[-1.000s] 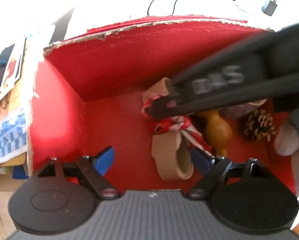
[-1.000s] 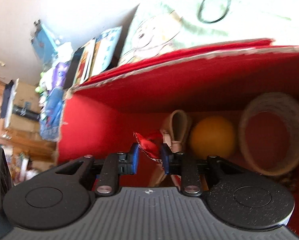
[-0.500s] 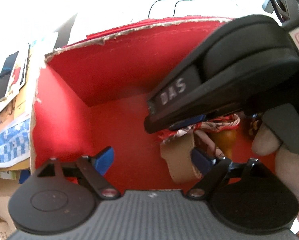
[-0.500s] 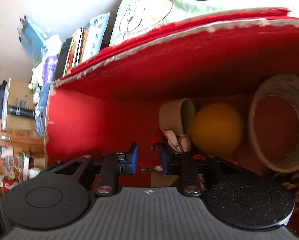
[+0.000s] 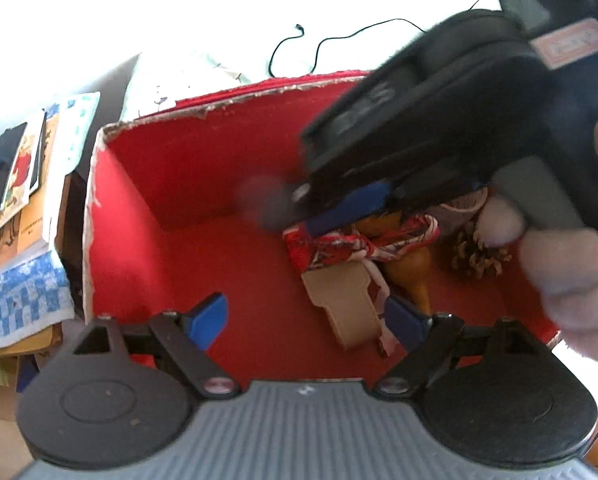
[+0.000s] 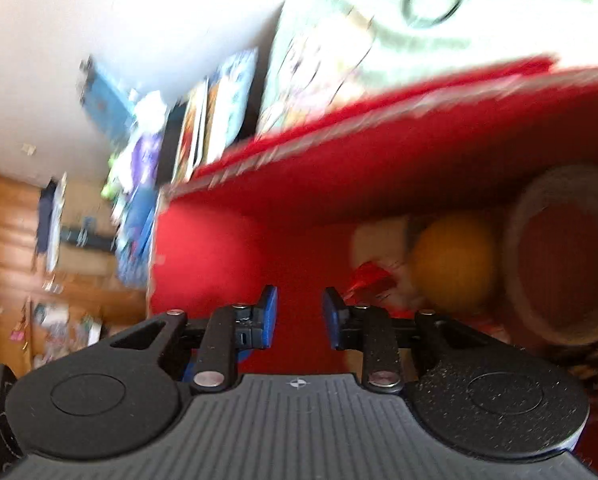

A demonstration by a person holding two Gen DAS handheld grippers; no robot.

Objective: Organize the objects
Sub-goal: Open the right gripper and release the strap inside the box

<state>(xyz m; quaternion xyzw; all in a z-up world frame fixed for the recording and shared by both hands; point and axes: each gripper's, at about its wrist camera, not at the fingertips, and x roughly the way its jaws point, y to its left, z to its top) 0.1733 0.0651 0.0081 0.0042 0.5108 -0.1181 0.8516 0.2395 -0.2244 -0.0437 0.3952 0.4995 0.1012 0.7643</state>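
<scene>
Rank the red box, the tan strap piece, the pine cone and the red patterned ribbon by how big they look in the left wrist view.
1. red box
2. tan strap piece
3. red patterned ribbon, close to the strap and partly hidden, so unsure
4. pine cone

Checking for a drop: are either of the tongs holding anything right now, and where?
Nothing. The right tongs are open and empty; the left tongs are open too, above the beige tag.

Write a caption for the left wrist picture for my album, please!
Open left gripper faces a red box holding a ribboned beige ornament and pinecone.
</scene>
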